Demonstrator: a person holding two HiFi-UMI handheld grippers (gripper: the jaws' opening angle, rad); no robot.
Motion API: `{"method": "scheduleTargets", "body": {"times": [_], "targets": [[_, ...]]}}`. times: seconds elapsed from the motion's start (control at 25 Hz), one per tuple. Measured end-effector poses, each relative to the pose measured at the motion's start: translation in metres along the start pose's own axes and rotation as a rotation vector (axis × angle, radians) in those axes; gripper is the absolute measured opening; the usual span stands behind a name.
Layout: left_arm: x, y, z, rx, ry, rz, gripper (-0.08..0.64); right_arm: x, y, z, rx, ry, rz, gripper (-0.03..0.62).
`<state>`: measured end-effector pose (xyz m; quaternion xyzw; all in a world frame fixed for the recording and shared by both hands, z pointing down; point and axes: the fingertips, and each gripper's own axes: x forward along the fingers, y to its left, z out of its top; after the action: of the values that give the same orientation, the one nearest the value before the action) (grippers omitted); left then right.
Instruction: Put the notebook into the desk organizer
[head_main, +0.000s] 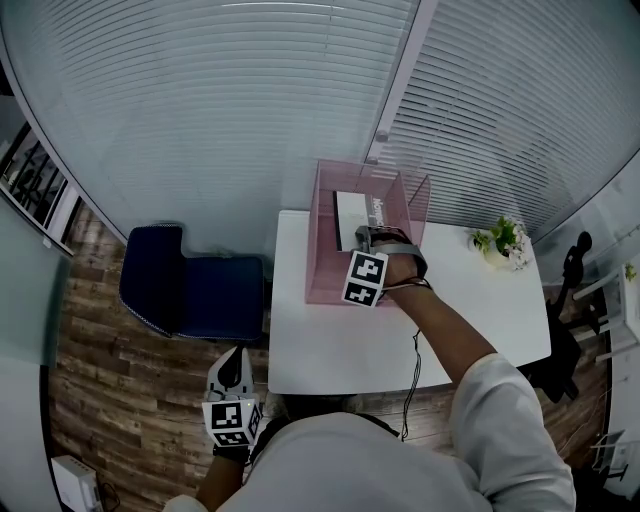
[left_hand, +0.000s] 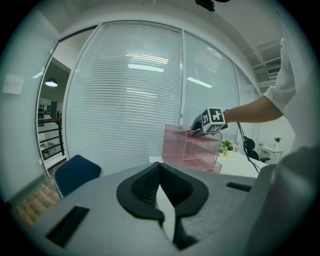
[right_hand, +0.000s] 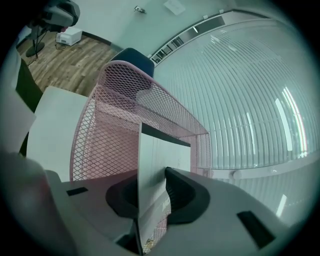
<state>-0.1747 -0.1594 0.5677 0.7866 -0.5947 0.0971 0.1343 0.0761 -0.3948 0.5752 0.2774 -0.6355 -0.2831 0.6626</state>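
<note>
A pink mesh desk organizer (head_main: 325, 250) stands at the back of the white table (head_main: 330, 345); it also shows in the left gripper view (left_hand: 192, 150). A thin white-and-grey notebook (head_main: 355, 215) lies in its top tray. My right gripper (head_main: 366, 238) reaches into that tray. In the right gripper view the notebook (right_hand: 160, 160) stands edge-on between the jaws of the right gripper (right_hand: 150, 189), touching the right pad, with a slim gap on the left. My left gripper (head_main: 237, 366) hangs low beside the table's near left corner, its jaws (left_hand: 160, 172) shut on nothing.
A dark blue chair (head_main: 185, 290) stands left of the table. A small potted plant (head_main: 503, 240) sits at the table's back right. Window blinds close off the space behind the organizer. A cable trails from my right arm over the table's front edge.
</note>
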Motion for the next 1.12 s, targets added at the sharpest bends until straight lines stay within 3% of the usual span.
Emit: {"method": "scheduleTargets", "body": {"times": [0.44,0.6,0.8,1.12], "targets": [[0.007,-0.006,0.002,0.01,0.002,-0.009,0.008,-0.006,0.002,0.005,0.02,-0.032,0.126,0.183],[0.007,-0.007,0.003,0.009,0.004,-0.01,0.008,-0.01,0.001,0.006,0.024,-0.038,0.22,0.245],[0.004,-0.004,0.002,0.007,0.006,-0.004,0.008,-0.019,0.004,0.003,0.11,-0.071,0.389,0.319],[0.005,-0.006,0.002,0.009,0.009,-0.007,0.008,-0.041,0.012,0.01,0.212,-0.162,0.492,0.319]]}}
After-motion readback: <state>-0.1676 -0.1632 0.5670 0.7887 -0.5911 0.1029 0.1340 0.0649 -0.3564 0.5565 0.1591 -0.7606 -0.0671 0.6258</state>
